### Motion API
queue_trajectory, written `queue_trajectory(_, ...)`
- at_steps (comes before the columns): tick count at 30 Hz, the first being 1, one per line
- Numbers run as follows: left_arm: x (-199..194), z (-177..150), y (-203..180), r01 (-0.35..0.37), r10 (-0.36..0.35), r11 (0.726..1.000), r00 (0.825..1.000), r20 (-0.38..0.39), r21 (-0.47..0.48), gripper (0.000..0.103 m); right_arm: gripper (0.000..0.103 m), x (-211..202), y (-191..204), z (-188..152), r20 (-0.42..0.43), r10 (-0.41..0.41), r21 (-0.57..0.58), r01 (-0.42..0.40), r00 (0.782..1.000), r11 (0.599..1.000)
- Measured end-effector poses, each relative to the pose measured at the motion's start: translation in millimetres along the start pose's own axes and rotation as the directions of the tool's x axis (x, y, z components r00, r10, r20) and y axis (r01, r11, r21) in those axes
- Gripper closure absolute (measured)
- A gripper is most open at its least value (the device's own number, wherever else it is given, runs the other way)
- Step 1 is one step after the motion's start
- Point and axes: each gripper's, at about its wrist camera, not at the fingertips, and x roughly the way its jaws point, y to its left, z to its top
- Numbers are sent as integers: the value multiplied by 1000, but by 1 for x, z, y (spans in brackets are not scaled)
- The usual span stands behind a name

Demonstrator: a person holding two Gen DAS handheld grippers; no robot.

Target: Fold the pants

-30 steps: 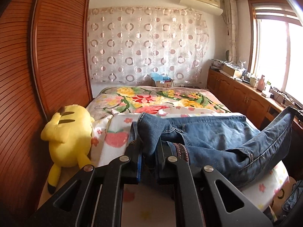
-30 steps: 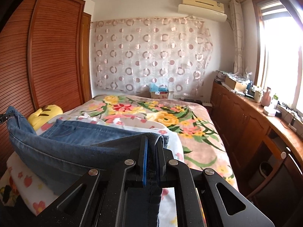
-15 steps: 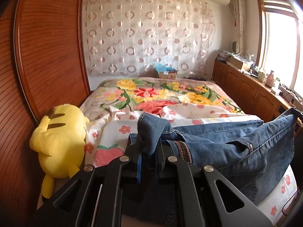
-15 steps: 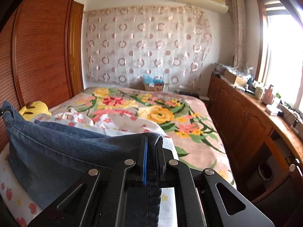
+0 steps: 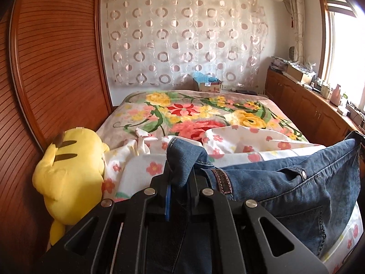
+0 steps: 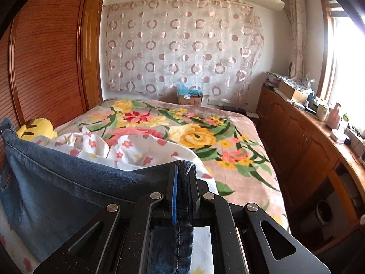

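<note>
Clamped in the left claw (image 5: 180,178), the pants (image 5: 285,182) are coarse matt blue denim with a metal rivet; the right claw (image 6: 182,182) is matt black plastic with bright metal pins. Beyond both lies a fleecy floral blanket (image 6: 205,132); left of the left claw, a soft yellow plush toy (image 5: 68,173) against a glossy ribbed wooden wardrobe (image 5: 57,68).

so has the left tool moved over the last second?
Yes. The left tool, shut on the jeans, has gone forward along the bed: the yellow plush and the circle-print curtain loom larger in the left wrist view.
</note>
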Motion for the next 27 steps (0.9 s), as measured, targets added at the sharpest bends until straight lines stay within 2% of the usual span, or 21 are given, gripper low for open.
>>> queue_trajectory(8, 48, 1, 0, -19, 19, 1000, 997, -72, 1, 92, 96, 56, -6, -2, -90, 10, -11, -11, 996, 1000)
queue_trajectory(12, 52, -4, -1, -1, 0, 1000, 995, -101, -12, 92, 96, 75, -6, -3, -161, 11, -10, -12, 987, 1000)
queue_trajectory(14, 48, -5, -2, 2, -2, 1000, 994, -111, -4, 90, 96, 76, -7, 2, -170, 4, -10, -5, 985, 1000)
queue_trajectory(19, 34, -1, -5, -8, 9, 1000, 995, -104, 14, 70, 87, 66, -11, 18, -167, -6, -4, 6, 986, 1000)
queue_trajectory(21, 30, 0, -4, -11, 12, 1000, 995, -96, 16, 60, 62, 62, -12, 18, -151, -28, -4, 27, 988, 1000)
queue_trajectory(22, 28, -1, -3, -14, 16, 1000, 995, -95, 20, 59, 57, 59, -12, 18, -140, -40, -7, 40, 989, 999)
queue_trajectory(25, 27, -2, -1, -30, 33, 999, 994, -100, 34, 50, 56, 55, -10, 12, -132, -33, 6, 34, 991, 999)
queue_trajectory(27, 27, -2, 4, -43, 46, 998, 994, -100, 35, 35, 56, 51, -9, 9, -127, -25, 11, 26, 992, 1000)
